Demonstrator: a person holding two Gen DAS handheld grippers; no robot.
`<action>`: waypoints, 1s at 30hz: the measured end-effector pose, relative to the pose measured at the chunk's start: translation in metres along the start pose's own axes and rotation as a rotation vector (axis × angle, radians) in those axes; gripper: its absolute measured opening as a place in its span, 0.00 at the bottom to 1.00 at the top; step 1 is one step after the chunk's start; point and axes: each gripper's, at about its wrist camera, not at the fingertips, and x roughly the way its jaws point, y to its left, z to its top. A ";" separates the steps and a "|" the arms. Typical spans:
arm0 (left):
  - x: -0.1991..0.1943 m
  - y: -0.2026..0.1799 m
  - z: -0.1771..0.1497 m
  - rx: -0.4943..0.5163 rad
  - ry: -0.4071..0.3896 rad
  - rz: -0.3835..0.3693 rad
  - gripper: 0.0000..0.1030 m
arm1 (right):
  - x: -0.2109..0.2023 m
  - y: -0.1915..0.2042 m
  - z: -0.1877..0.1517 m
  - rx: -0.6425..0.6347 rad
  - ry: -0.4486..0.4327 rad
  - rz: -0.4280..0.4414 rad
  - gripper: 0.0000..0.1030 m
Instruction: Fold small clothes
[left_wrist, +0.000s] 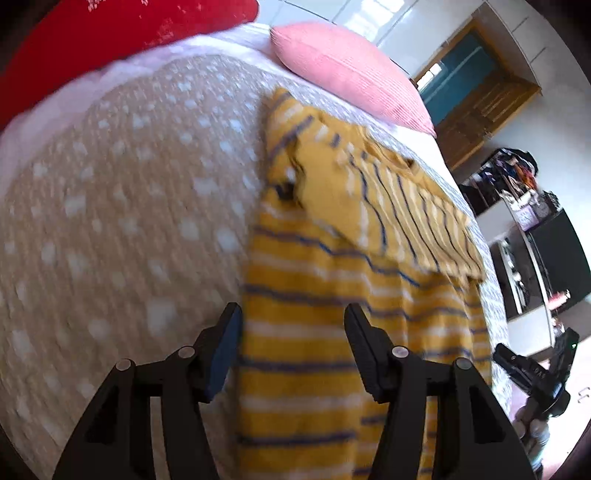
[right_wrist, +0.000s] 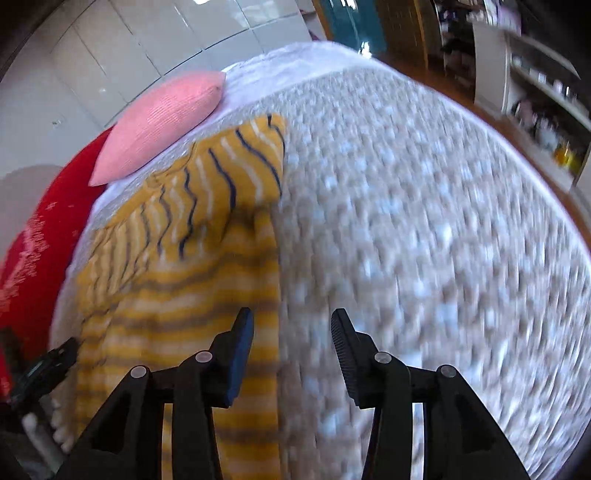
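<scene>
left gripper (left_wrist: 293, 326) jaws apart, empty, over striped shirt (left_wrist: 325, 295) on bedspread (left_wrist: 129, 221) | right gripper (right_wrist: 291, 332) jaws apart, empty, at shirt's right edge | risk: pinching bedspread with hem, dragging folded sleeves loose

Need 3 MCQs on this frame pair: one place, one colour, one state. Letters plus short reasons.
1. Where does the pink pillow lie?
A beyond the garment, on the bed
B on the floor
C under the garment

2. Base colour of the striped garment?
A green
B yellow
C grey

3. State of the left tool and right tool?
A both open, holding nothing
B both shut on cloth
C only the right shut

Key: A, it rests at the garment's far end; B, yellow with blue and white stripes; A, fingers apart, nothing between.
</scene>
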 end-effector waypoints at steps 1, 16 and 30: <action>-0.002 -0.004 -0.008 0.014 -0.004 0.016 0.55 | -0.003 -0.003 -0.007 0.006 0.013 0.024 0.46; -0.062 -0.007 -0.118 -0.019 -0.062 0.006 0.55 | -0.012 -0.013 -0.081 0.081 0.064 0.341 0.56; -0.101 -0.009 -0.136 -0.089 -0.031 0.022 0.58 | -0.051 -0.032 -0.099 0.090 -0.057 0.318 0.59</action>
